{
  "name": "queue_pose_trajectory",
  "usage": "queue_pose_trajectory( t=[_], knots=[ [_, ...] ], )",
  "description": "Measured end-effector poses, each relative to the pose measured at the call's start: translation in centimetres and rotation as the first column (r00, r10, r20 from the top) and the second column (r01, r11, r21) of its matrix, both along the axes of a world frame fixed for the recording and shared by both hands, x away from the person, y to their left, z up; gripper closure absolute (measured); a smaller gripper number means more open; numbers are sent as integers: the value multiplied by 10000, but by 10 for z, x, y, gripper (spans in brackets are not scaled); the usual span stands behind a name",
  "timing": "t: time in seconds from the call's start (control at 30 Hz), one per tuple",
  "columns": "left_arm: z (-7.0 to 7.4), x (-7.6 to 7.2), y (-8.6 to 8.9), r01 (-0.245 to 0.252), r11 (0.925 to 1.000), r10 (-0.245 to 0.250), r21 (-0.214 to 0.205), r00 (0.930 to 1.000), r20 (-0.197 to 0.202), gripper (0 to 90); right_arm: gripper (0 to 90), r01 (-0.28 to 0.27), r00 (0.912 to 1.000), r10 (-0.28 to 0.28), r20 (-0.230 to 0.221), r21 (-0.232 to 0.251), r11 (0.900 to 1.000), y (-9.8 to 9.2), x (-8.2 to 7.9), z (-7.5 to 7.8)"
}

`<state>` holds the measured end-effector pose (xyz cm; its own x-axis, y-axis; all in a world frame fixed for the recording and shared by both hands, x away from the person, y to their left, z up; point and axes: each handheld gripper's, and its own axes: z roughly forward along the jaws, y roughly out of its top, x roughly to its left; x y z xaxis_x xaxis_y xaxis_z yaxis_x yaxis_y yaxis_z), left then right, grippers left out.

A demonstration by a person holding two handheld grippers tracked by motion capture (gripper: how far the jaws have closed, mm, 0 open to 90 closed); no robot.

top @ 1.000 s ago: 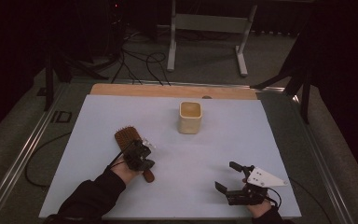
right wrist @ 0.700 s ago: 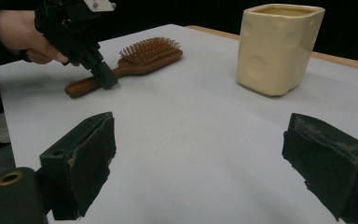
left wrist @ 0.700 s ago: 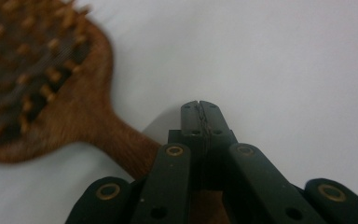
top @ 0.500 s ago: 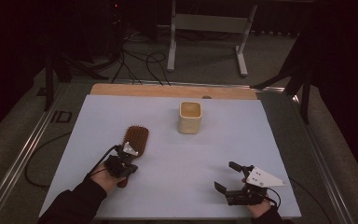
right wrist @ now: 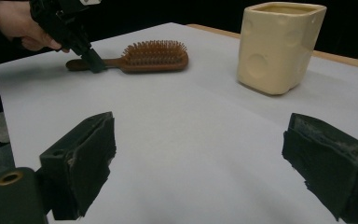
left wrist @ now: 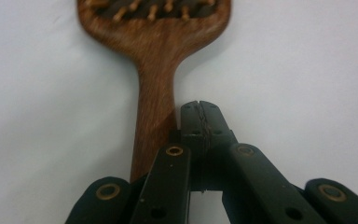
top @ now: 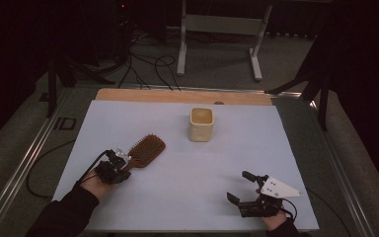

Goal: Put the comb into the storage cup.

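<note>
A brown wooden hairbrush (top: 147,147) lies bristles up on the white mat, its handle pointing toward the near left. My left gripper (top: 117,167) is shut with nothing between its jaws. In the left gripper view its closed tips (left wrist: 200,116) rest against the right side of the brush handle (left wrist: 154,116). From the right gripper view the left gripper (right wrist: 93,61) stands tilted down at the handle of the hairbrush (right wrist: 144,57). My right gripper (top: 239,186) sits open near the front right of the mat, holding nothing, its pads (right wrist: 91,154) wide apart.
A cream square cup (top: 201,123) stands upright behind the mat's middle, and the cup (right wrist: 279,44) appears again at the right gripper view's upper right. The white mat (top: 177,187) covers the table, with a wooden strip (top: 143,95) along its far edge.
My left gripper has moved left across the mat, and the brush handle has swung left with it, so the brush head now lies uncovered. The right gripper has stayed put.
</note>
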<state>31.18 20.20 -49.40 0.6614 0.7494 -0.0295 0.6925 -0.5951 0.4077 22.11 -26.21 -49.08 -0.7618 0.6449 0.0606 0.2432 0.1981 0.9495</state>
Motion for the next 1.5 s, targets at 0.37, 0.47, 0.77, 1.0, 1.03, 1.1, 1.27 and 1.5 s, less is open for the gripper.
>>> queue_pose_trajectory(
  t=[0.37, 0.47, 0.77, 1.0, 1.03, 1.1, 1.27, 1.5],
  knots=[
    [4, 3, 7, 98, 9997, -97, 233, 9999, -55, 900, 90, -13, 10000, 13, -15, 17, 10000, 0, 0, 0],
    [7, 1, 9, 225, 9995, -224, 206, 9997, -18, 900, 90, 10, 10000, -10, -22, 22, 10000, 0, 0, 0],
    [23, -1, 22, 716, 9974, -716, -125, 9974, 16, 900, 90, 7, 10000, -7, -30, 6, 10000, 0, 0, 0],
    [38, 1, 34, 973, 9940, -978, -500, 9952, -71, 900, 90, 9, 10000, -9, -57, -22, 10000, 1, 1, -1],
    [39, 2, 35, 1008, 9936, -1013, -516, 9948, -70, 900, 90, 0, 10000, 0, -44, -20, 10000, 1, 1, -1],
    [43, 3, 36, 1012, 9936, -1012, -509, 9949, 33, 892, 90, 5, 10000, -5, -52, -12, 10000, 1, 1, -1],
    [47, 8, 38, 1247, 9912, -1241, -453, 9922, 147, 834, 90, 31, 10000, -31, -85, 1, 10000, 1, 1, -1],
    [51, 17, 38, 1192, 9921, -1185, -402, 9928, 193, 635, 90, 14, 10000, -14, -84, 2, 10000, 1, 1, -1]
  ],
)
